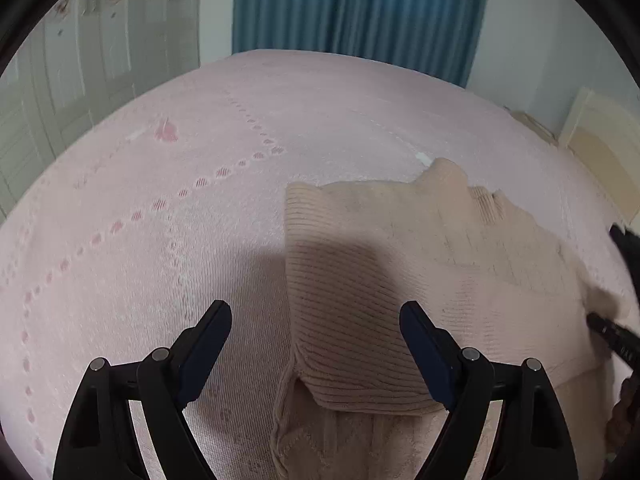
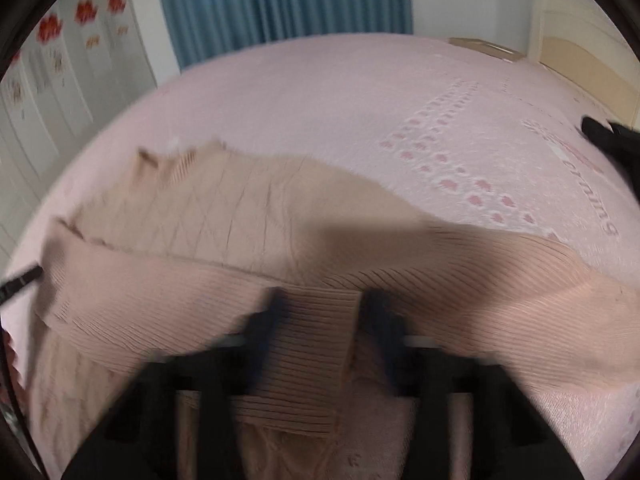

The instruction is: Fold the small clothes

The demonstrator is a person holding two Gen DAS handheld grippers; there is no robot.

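Two claws over one beige knit sweater (image 1: 420, 264) lying flat on the pink bed (image 1: 200, 200). Left claw (image 1: 316, 332) is spread wide, empty, hovering above the ribbed sleeve folded across the body; likely lining up the next fold. Right claw (image 2: 320, 312) is blurred, jaws slightly parted astride a ribbed cuff (image 2: 304, 360); pads seem clear of it, probably a release after laying the sleeve.

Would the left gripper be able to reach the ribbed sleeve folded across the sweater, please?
Probably yes: the left gripper hangs open over the ribbed sleeve, with nothing between them on the bedspread.
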